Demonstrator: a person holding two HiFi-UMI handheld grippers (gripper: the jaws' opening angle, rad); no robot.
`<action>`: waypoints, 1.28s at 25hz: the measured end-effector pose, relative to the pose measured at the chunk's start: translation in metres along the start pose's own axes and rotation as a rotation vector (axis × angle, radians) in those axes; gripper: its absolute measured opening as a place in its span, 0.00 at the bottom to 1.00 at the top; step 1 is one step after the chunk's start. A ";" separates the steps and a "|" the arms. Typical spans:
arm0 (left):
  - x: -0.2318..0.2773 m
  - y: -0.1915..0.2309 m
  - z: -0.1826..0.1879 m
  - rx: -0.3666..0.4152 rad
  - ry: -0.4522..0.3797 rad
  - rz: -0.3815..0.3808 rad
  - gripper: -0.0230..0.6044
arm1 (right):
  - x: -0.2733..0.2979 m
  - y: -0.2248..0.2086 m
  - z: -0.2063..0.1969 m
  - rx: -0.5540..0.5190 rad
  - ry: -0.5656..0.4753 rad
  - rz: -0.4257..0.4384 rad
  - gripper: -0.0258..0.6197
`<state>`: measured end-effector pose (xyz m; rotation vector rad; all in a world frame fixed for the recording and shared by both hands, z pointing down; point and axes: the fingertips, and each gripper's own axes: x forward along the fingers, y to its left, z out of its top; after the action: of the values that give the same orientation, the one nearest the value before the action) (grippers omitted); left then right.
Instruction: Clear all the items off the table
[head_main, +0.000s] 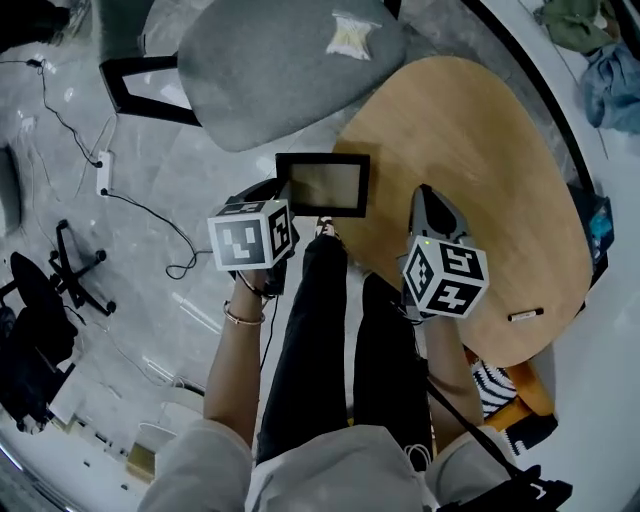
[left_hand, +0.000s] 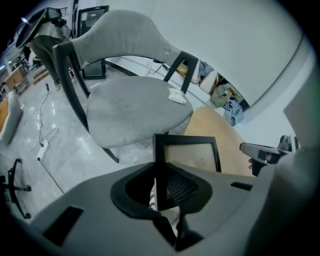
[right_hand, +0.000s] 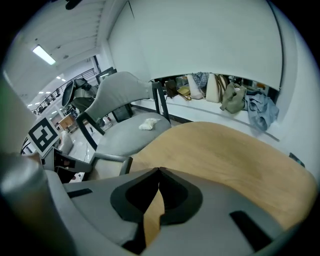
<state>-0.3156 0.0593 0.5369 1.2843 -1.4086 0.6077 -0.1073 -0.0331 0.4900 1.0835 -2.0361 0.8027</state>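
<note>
Clenched on the left edge of the picture frame (left_hand: 186, 156), the left gripper (left_hand: 157, 169) pinches the black border between its pads, and the frame sticks out straight ahead of the jaws with its pale pane showing. From the head view, the picture frame (head_main: 322, 183) hangs in the air just beyond the left gripper (head_main: 283, 200), its right end over the rim of the wooden table (head_main: 470, 140) and the rest over the grey floor (head_main: 150, 150). To that gripper's right and apart from it, the right gripper (right_hand: 159, 169) has its jaws pressed together with nothing between them, pointing down over the near edge of the table (right_hand: 225, 150). A pen (head_main: 525, 314) lies on the tabletop off to the right of the right gripper (head_main: 428, 200), close to the table's edge. Ahead and left of the left gripper stands a grey chair (left_hand: 135, 105) with a crumpled white tissue (left_hand: 176, 96) on its seat. Past the table's far side, clothes and bags (right_hand: 225, 95) line the wall.
</note>
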 end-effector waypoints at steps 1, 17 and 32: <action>-0.001 0.009 0.006 -0.017 -0.010 0.004 0.15 | 0.005 0.005 0.004 -0.009 0.002 0.004 0.08; 0.022 0.119 0.176 -0.133 -0.135 0.135 0.15 | 0.091 0.032 0.097 -0.002 -0.056 -0.019 0.08; 0.070 0.144 0.240 -0.184 -0.129 0.181 0.16 | 0.135 0.021 0.132 0.019 -0.071 -0.027 0.08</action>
<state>-0.5228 -0.1383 0.5729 1.0732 -1.6602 0.5085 -0.2184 -0.1848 0.5170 1.1627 -2.0715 0.7823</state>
